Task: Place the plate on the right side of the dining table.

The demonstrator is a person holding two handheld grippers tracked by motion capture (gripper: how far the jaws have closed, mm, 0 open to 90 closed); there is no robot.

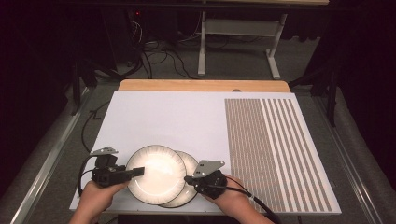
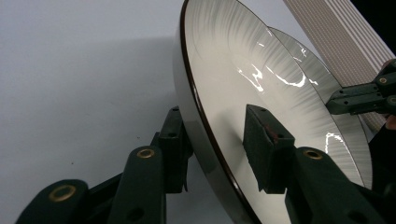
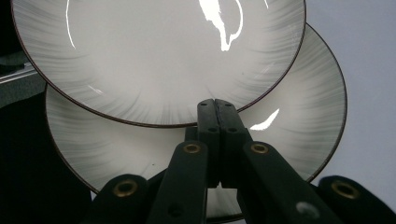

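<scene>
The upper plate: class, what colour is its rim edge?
Dark brown on the upper plate, clearest in the left gripper view.

Two white plates (image 1: 156,173) with grey-streaked, dark-edged rims; white board (image 1: 168,119) with brown stripes

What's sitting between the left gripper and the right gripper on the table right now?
Two overlapping plates: the upper plate, its rim pinched by the left gripper, partly covers the lower plate beside the right gripper, seen in the high view.
</scene>
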